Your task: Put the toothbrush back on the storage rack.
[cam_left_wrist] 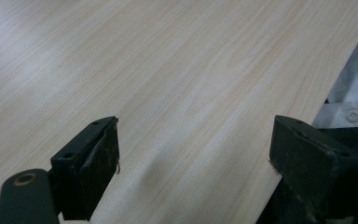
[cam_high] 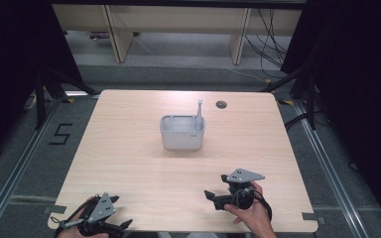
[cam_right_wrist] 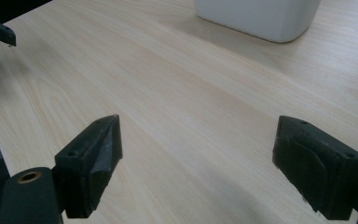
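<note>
While both tongs gape wide, empty, over table [cam_high: 129, 148]; grey caddy [cam_high: 182, 133] mid-table.

In the left gripper view we see our left gripper [cam_left_wrist: 193, 156] with its two black jaws spread wide apart and nothing between them. Beneath them runs the pale wood-grain table [cam_left_wrist: 177, 70]. The table's edge cuts diagonally down the right side, passing close by the right-hand jaw, and beyond it lies a blurred grey surface [cam_left_wrist: 354, 84].
</note>
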Motion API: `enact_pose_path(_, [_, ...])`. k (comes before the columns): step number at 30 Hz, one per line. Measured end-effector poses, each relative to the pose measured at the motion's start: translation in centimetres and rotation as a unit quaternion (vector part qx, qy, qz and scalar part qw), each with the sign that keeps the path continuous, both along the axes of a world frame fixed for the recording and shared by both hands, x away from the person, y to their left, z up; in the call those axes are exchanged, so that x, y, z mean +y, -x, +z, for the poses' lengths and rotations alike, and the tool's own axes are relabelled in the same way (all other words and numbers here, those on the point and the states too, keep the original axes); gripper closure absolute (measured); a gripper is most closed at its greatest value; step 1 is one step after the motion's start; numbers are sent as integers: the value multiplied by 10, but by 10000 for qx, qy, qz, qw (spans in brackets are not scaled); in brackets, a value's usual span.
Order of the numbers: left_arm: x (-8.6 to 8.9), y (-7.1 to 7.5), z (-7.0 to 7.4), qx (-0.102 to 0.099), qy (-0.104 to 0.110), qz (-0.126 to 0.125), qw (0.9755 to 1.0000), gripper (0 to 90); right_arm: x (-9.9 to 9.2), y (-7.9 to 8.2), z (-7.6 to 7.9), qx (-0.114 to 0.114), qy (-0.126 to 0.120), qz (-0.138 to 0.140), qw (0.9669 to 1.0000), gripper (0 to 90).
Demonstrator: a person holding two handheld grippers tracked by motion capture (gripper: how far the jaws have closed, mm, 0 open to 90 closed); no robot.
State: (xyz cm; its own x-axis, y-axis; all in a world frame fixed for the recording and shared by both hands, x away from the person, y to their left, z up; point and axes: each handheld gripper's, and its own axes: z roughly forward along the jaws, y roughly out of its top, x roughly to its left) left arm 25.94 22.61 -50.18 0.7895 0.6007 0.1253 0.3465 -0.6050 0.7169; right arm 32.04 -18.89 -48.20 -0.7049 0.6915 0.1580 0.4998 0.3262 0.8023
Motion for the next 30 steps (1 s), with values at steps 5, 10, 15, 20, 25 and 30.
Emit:
enact_pose_path(5, [0, 0, 0, -3, -4, -3, 10000, 157, -1, 5, -1, 124, -24, -62, 9999, 163])
enact_pose_path(10, [0, 0, 0, -7, 26, -14, 10000, 157, -2, 8, -4, 80, 17, 0, 10000, 163])
enact_pose_path(15, [0, 0, 0, -14, 25, -6, 10000, 157, -2, 13, -4, 56, 42, -55, 10000, 160])
enact_pose_path(20, [0, 0, 0, -21, 17, -10, 10000, 157, -4, 16, -7, 10, 156, 5, 9999, 160])
enact_pose_path(25, [0, 0, 0, -2, 14, 32, 10000, 157, -5, 19, -9, 176, 137, 140, 9997, 160])
enact_pose_path(30, [0, 0, 0, -2, 16, 26, 10000, 157, -5, 23, -10, 169, 260, 9, 9995, 160])
